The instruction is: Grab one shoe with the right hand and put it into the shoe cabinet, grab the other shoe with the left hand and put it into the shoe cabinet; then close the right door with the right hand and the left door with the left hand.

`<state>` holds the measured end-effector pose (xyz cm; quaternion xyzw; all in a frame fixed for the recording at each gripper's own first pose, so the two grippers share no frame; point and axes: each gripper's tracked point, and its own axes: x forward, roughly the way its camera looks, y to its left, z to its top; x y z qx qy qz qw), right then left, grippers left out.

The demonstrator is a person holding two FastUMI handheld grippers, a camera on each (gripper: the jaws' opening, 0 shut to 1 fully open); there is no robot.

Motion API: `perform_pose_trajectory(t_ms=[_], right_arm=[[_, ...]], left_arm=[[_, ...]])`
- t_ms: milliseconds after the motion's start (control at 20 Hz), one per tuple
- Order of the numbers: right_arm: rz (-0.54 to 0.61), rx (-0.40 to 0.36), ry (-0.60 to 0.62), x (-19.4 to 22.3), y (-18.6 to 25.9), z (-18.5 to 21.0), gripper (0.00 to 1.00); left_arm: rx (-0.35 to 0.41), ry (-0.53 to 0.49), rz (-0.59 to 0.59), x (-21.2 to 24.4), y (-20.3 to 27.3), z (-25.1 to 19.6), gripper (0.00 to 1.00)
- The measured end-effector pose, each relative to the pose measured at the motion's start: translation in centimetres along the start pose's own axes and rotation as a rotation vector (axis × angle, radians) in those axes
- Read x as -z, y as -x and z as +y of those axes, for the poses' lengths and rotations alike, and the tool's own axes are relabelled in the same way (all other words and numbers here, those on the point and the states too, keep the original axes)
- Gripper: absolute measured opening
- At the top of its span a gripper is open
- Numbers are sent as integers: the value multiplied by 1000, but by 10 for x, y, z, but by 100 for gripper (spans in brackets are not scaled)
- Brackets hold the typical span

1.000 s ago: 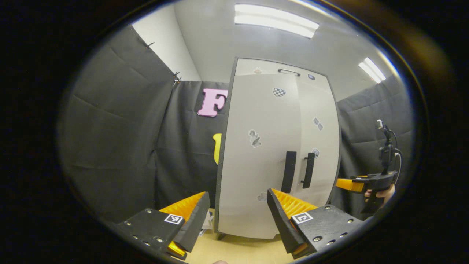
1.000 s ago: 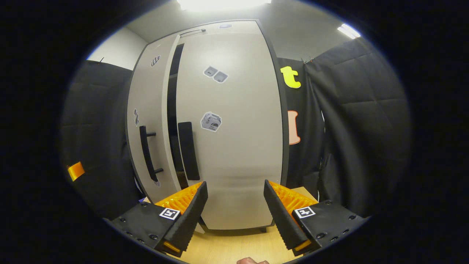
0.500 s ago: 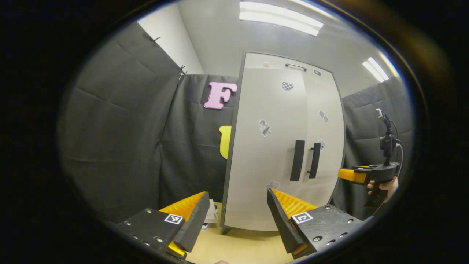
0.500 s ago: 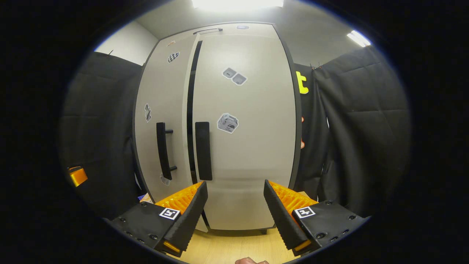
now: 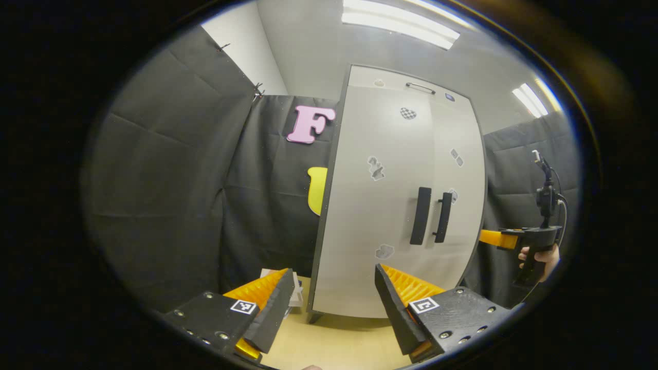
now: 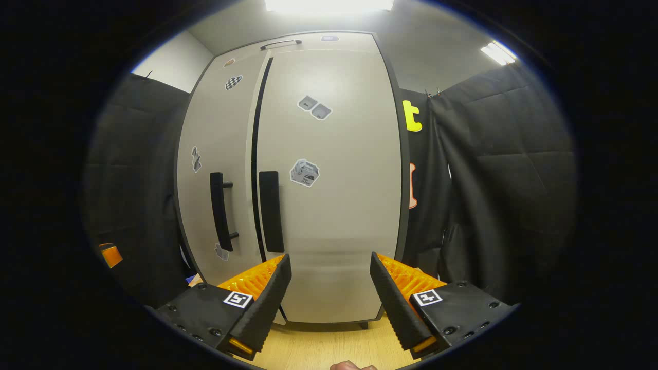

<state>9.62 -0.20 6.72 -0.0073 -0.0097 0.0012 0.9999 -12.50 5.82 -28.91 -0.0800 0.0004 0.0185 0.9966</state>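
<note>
Both tongs stand released, fingers spread wide with nothing between them: the left tongs (image 5: 334, 303) at the bottom of the left gripper view, the right tongs (image 6: 331, 295) at the bottom of the right gripper view, each aimed level toward the cabinet (image 6: 334, 205). Small square black-and-white markers sit on the bodies of both tongs; no readable writing shows on them. The cabinet is tall and pale, standing upright on a light wooden floor (image 6: 318, 344), its long axis vertical, its front facing the right tongs squarely and turned a little aside from the left ones. Its right door (image 6: 339, 216) looks flush; the left door (image 6: 216, 154) leaves a thin dark gap along the middle seam in the right gripper view, while in the left gripper view the two doors look level with each other. Two black vertical handles (image 6: 271, 210) flank the seam, one a flat bar, the other a bar on two posts. Several small stickers (image 6: 304, 172) dot the doors, among them a checkered one near the top; their print is too small to read. In the left gripper view the right tongs (image 5: 491, 238) appear farther off at the right, just beside the cabinet's edge, held level by a hand (image 5: 540, 257) wrapped round the grip below, with a small device and cable on top. Some papers (image 5: 295, 293) lie on the floor by the cabinet's left foot.
</note>
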Motion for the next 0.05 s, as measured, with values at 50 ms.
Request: perform_pose_trajectory(t_ms=[50], right_arm=[[10, 5, 1, 2, -1, -1, 92]], left_arm=[[0, -12, 6, 3, -3, 0, 97]])
